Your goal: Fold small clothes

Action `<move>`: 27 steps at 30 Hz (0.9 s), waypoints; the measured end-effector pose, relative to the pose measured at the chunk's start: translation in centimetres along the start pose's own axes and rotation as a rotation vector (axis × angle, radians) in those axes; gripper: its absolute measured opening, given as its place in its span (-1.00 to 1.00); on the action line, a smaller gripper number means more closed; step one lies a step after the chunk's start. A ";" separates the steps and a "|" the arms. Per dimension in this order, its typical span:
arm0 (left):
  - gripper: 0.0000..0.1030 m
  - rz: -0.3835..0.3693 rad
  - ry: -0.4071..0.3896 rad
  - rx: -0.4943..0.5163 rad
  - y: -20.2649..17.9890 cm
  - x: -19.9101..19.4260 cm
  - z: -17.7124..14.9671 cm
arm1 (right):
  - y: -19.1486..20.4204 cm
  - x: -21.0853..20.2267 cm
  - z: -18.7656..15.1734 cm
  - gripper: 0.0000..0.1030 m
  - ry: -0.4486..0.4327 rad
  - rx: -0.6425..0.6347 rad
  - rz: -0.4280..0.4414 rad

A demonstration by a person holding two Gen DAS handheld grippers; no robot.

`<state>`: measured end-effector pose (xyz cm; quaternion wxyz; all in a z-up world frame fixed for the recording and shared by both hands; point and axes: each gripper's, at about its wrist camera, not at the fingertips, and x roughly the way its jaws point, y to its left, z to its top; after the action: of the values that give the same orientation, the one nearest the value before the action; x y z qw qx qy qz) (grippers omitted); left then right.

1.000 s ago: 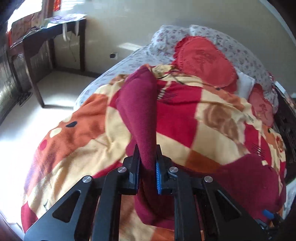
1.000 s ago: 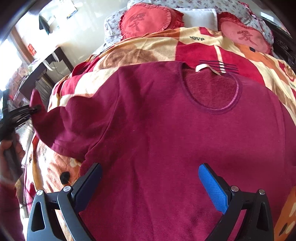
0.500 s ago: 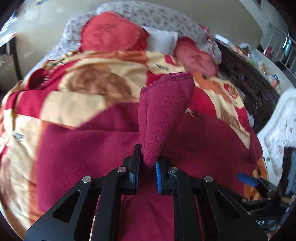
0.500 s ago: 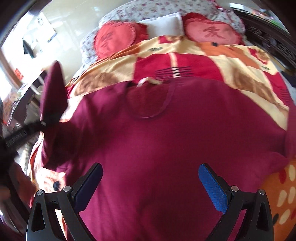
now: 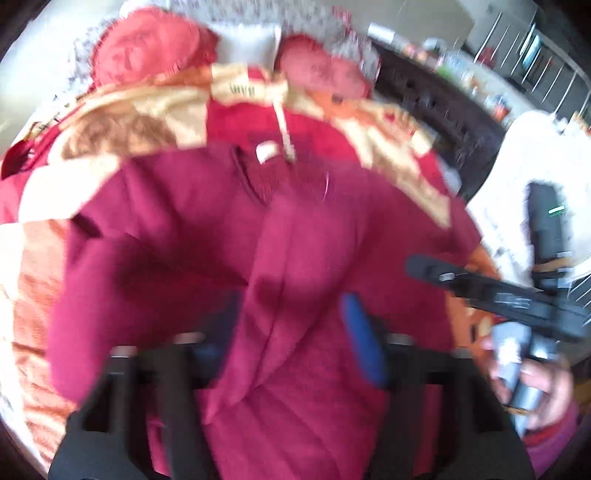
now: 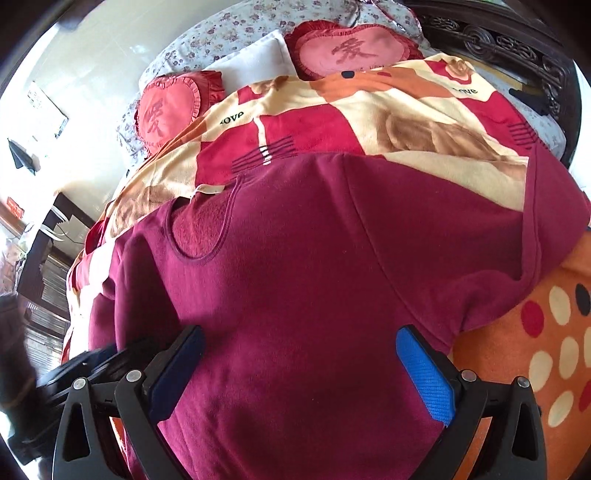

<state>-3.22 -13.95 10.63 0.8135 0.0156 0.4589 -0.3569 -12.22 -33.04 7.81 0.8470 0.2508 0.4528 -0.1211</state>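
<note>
A dark crimson fleece long-sleeved top [image 6: 314, 280] lies spread face up on a plush blanket patterned in red, cream and orange blocks [image 6: 369, 110] that covers the bed, its round neckline toward the pillows. In the left wrist view, which is smeared by motion blur, the left gripper [image 5: 291, 332] has its jaws spread apart, and the garment's near sleeve [image 5: 291, 280] lies loosely between them, folded across the chest of the top; whether either pad touches the cloth cannot be told through the blur. The right gripper [image 6: 301, 373] hovers low over the lower front of the top with its jaws wide apart, the bright blue ribbed pad [image 6: 424, 376] on one side and the darker pad on the other, nothing between them but the flat fabric beneath. In the left wrist view that right gripper [image 5: 480, 288] shows at the right edge, held in the person's right hand [image 5: 539, 380]. The far sleeve [image 6: 546, 229] lies stretched out toward the bed's right edge. Two red heart-shaped cushions [image 6: 170, 107] and a white pillow [image 6: 255, 62] rest against a floral-print bolster [image 6: 236, 29] at the head of the bed, just beyond the blanket.
</note>
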 end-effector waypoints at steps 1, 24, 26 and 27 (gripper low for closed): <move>0.50 -0.010 -0.046 -0.010 0.4 -1.5 0.0 | 0.1 0.1 0.1 1.00 -0.002 -0.001 0.007; 0.51 0.261 0.024 -0.122 9.9 -2.1 -5.9 | 6.4 5.1 -0.1 0.99 0.191 -0.216 0.317; 0.51 0.255 0.025 -0.123 10.1 -1.9 -5.6 | 6.3 4.1 -1.7 0.99 0.215 -0.281 0.299; 0.51 0.251 0.024 -0.127 10.2 -2.0 -5.7 | 6.0 3.7 -2.6 0.99 0.231 -0.304 0.296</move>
<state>-2.02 -3.25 5.75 0.8456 0.0256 0.4846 -0.2223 -9.44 -26.50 5.44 0.8261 0.1963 0.5181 0.1033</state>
